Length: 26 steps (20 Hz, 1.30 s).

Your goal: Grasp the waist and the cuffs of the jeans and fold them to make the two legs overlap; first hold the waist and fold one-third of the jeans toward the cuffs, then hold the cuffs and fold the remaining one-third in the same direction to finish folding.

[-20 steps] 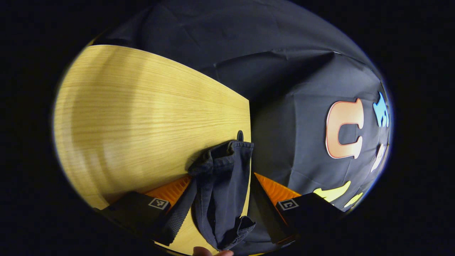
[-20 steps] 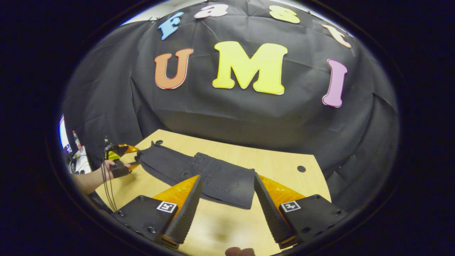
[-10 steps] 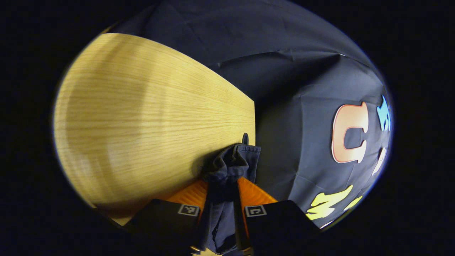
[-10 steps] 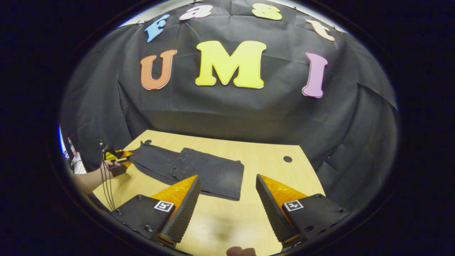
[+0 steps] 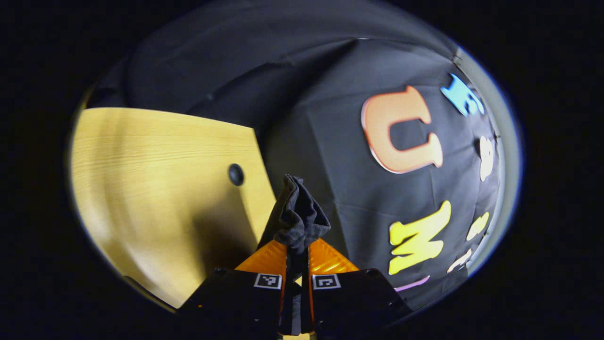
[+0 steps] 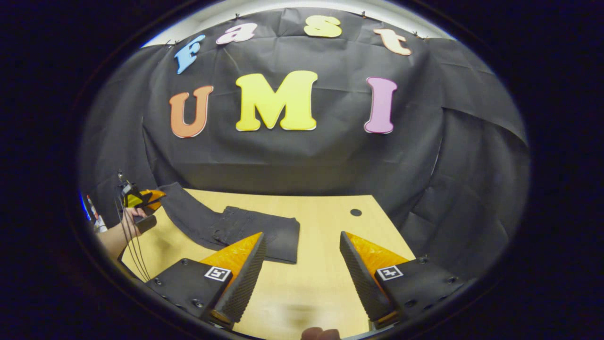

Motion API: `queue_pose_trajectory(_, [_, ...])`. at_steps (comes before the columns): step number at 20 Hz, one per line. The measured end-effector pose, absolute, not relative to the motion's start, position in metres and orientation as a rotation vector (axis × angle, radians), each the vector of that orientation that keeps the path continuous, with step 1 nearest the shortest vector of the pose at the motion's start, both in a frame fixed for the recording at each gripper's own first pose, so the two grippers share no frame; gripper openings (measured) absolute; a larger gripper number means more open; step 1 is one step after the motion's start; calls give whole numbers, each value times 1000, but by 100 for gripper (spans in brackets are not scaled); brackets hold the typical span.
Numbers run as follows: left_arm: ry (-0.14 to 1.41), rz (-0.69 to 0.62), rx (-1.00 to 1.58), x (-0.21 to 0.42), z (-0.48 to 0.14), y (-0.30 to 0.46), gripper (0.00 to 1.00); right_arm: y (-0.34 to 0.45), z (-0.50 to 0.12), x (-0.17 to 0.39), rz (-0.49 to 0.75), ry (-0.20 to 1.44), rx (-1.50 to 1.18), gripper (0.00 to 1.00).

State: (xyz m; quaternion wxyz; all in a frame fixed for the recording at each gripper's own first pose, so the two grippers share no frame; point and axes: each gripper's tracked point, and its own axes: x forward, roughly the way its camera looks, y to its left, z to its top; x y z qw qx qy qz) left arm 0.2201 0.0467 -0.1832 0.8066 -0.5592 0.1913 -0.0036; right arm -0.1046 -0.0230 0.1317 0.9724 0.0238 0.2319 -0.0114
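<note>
A: Left gripper (image 5: 297,257): jaws clamped on the jeans (image 5: 297,217). A bunched wad of dark cloth sticks up from between them, toward 12 o'clock in the left gripper view.

B: Over the worktop (image 5: 155,189)?

A: At its edge. The wood lies off to 9 o'clock of the wad, with a round hole (image 5: 236,174) near the corner. Booth wall behind.

B: And the right gripper (image 6: 302,269)?

A: Jaws wide apart, nothing between them but bare worktop (image 6: 311,283). It hangs above the near side of the wood.

B: Where do the jeans (image 6: 250,229) sit from there?

A: In the right gripper view, at 10 to 11 o'clock of the jaws. The folded part lies flat on the wood; a strip rises from it toward 9 o'clock, up to the left gripper (image 6: 146,198), held in a hand (image 6: 130,222) at the worktop's far left end.

B: Anything else?

A: A second hole (image 6: 356,212) at 1 o'clock, well apart from the cloth.
</note>
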Motion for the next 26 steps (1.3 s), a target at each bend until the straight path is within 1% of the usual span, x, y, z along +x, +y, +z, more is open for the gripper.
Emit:
queue_pose_trajectory(2, [397,-75,-1121,218,-152,4,10,-42,138,-114,-53,453,64,94])
queue_pose_trajectory(4, [391,-153,-1015,212,-129,-45,10,-62,141,-121,-87,445,77,94])
queue_pose_trajectory(7, [398,-274,-810,203,-117,-122,10,-93,139,-136,-144,448,97,93])
queue_pose_trajectory(9, [402,-312,-643,202,-123,-168,10,-116,135,-145,-193,450,105,93])
queue_pose_trajectory(12, [395,-368,-466,202,-145,-227,10,-144,126,-157,-259,462,113,93])
queue_pose_trajectory(16, [486,-436,-296,196,-208,-271,12,-168,113,-169,-297,504,103,94])
queue_pose_trajectory(17, [513,-437,-272,195,-224,-278,12,-174,110,-170,-303,512,98,96])
queue_pose_trajectory(18, [542,-427,-254,196,-241,-281,13,-177,108,-169,-306,519,94,96])
queue_pose_trajectory(19, [570,-412,-241,194,-260,-289,13,-182,106,-170,-308,525,92,96])
queue_pose_trajectory(20, [595,-402,-237,194,-270,-290,13,-186,106,-170,-310,531,90,94])
queue_pose_trajectory(21, [615,-386,-236,189,-279,-294,15,-190,102,-168,-309,535,92,94])
queue_pose_trajectory(23, [633,-372,-239,184,-287,-297,23,-193,97,-162,-304,542,100,94])
queue_pose_trajectory(24, [639,-370,-240,182,-286,-298,35,-195,96,-159,-300,545,105,96])
queue_pose_trajectory(25, [650,-389,-256,176,-283,-306,43,-197,95,-155,-295,542,112,95])
queue_pose_trajectory(26, [659,-397,-263,167,-280,-309,62,-199,95,-152,-290,541,117,94])
